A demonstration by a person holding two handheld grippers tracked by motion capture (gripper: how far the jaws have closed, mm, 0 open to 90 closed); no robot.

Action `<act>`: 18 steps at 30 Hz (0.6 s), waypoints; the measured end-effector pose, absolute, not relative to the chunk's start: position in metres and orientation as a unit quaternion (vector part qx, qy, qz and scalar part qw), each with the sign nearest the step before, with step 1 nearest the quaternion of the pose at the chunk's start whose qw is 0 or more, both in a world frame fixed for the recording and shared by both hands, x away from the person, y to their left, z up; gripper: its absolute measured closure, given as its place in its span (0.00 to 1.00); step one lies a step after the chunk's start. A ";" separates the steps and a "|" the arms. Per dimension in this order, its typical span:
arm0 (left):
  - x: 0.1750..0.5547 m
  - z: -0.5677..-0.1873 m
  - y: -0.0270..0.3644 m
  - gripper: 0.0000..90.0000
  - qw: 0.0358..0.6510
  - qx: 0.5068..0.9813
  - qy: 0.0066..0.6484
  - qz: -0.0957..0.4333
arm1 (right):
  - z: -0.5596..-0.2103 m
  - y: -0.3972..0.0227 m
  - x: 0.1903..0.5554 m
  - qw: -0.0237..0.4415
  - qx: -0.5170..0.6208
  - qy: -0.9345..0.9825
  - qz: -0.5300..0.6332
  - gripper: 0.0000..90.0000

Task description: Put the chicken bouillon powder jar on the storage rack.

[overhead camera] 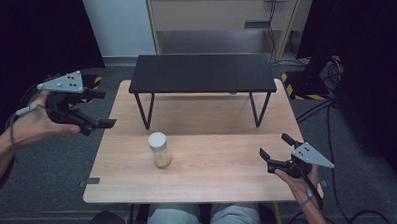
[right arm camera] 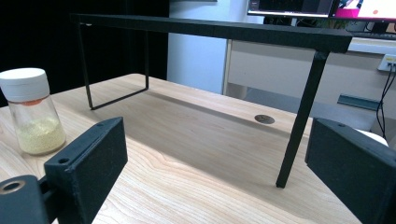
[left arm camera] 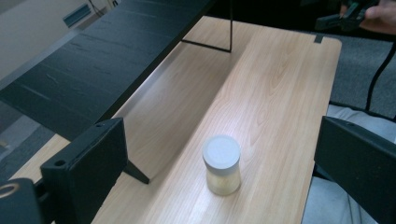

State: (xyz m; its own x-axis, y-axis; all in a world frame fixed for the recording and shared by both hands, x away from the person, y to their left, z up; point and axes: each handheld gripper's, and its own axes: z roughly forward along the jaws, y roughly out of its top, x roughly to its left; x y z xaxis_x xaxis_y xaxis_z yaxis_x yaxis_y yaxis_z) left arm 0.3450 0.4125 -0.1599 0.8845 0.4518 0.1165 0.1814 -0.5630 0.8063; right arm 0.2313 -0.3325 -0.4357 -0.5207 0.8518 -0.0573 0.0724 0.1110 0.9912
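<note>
A: Where are your 2 grippers right now?

B: Your left gripper [overhead camera: 94,109] is held up off the left edge of the wooden table [overhead camera: 209,179], over the grey floor, in your left hand [overhead camera: 34,122]. Its jaws stand wide apart with nothing between them. Your right gripper [overhead camera: 276,150] sits low at the table's right front corner, in your right hand [overhead camera: 296,181], jaws also spread and empty.

A: And the jar?

B: The jar [overhead camera: 160,150] stands upright on the table, a little left of centre, just in front of the black shelf [overhead camera: 202,72]. It has a white lid and clear sides, with yellowish grains filling roughly the lower half. Nothing touches it, and it is well apart from both of your grippers.

A: What does your left gripper view give you?

B: It looks down on the jar [left arm camera: 222,164] from above, framed between the 2 open jaws. Your right gripper [left arm camera: 343,16] shows far off at the top right corner.

A: And your right gripper view?

B: It looks low across the tabletop. The jar [right arm camera: 32,110] stands at the far left, and the shelf's thin black leg [right arm camera: 301,116] rises near the right jaw. A small round metal disc [right arm camera: 264,119] is set into the table under the shelf.
</note>
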 end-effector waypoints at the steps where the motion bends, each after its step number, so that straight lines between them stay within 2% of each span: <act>1: 0.346 -0.160 0.410 0.02 0.426 0.872 0.183 0.158 | -0.436 -0.332 0.231 0.343 0.349 0.662 0.568 0.06; 18: 0.379 -0.187 0.361 0.03 0.355 0.905 0.188 0.136 | -0.436 -0.333 0.232 0.341 0.348 0.662 0.569 0.06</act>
State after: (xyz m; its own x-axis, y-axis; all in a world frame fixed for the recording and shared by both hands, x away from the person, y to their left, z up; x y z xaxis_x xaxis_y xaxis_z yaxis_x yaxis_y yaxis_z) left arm 0.3795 0.3614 -0.1867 0.8920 0.4378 0.1128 0.2441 -0.6764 0.6949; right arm 0.2321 -0.3334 -0.4355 -0.5249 0.8494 -0.0554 0.0729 0.1098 0.9913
